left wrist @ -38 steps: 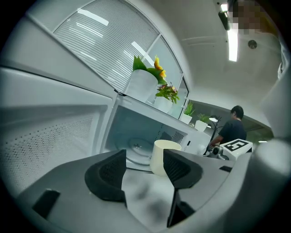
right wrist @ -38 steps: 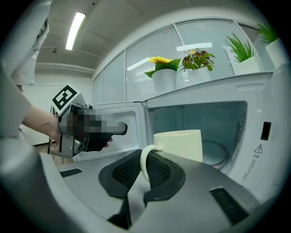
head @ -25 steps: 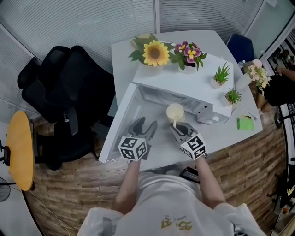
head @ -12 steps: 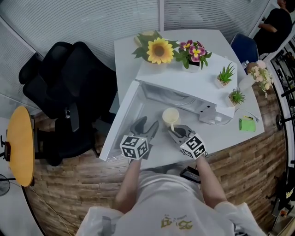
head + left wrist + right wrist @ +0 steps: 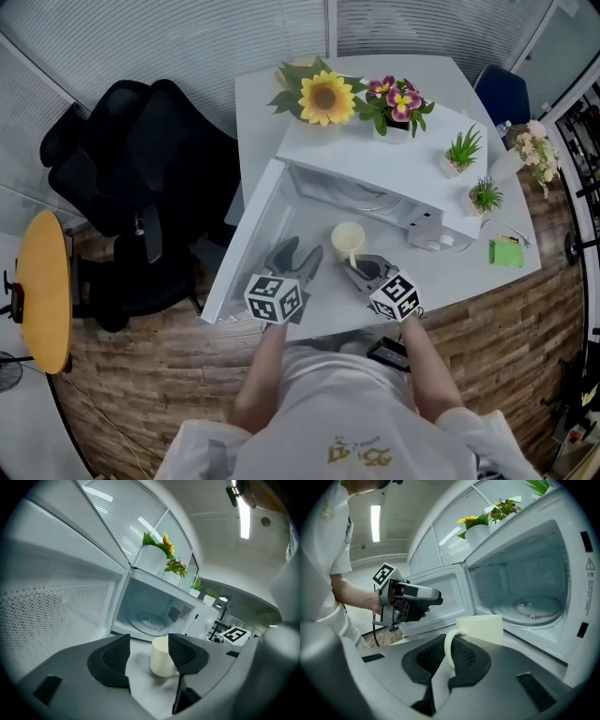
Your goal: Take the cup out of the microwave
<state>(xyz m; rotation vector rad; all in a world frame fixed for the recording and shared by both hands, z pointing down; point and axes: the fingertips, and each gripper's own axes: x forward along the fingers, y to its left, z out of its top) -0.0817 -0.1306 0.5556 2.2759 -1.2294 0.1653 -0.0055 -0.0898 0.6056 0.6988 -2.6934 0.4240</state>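
Note:
A cream cup (image 5: pixel 348 236) is upright in front of the open white microwave (image 5: pixel 375 164), its base at or just above the tabletop. My right gripper (image 5: pixel 359 267) is shut on the cup's handle (image 5: pixel 449 648); in the right gripper view the cup's body (image 5: pixel 480 626) stands beyond the pads. My left gripper (image 5: pixel 298 255) is open and empty, left of the cup and apart from it. In the left gripper view the cup (image 5: pixel 161 657) shows between and beyond the wide jaws. The microwave's glass turntable (image 5: pixel 529 609) is bare.
The microwave door (image 5: pixel 246 253) stands swung out to the left. A sunflower pot (image 5: pixel 324 98), pink flowers (image 5: pixel 398 101) and small green plants (image 5: pixel 464 150) stand on top of the microwave. A green pad (image 5: pixel 506 251) lies at the table's right. A black office chair (image 5: pixel 141 187) is left of the table.
My right gripper has sunk a little with the cup, toward the tabletop in front of the microwave. The left gripper has kept still and open.

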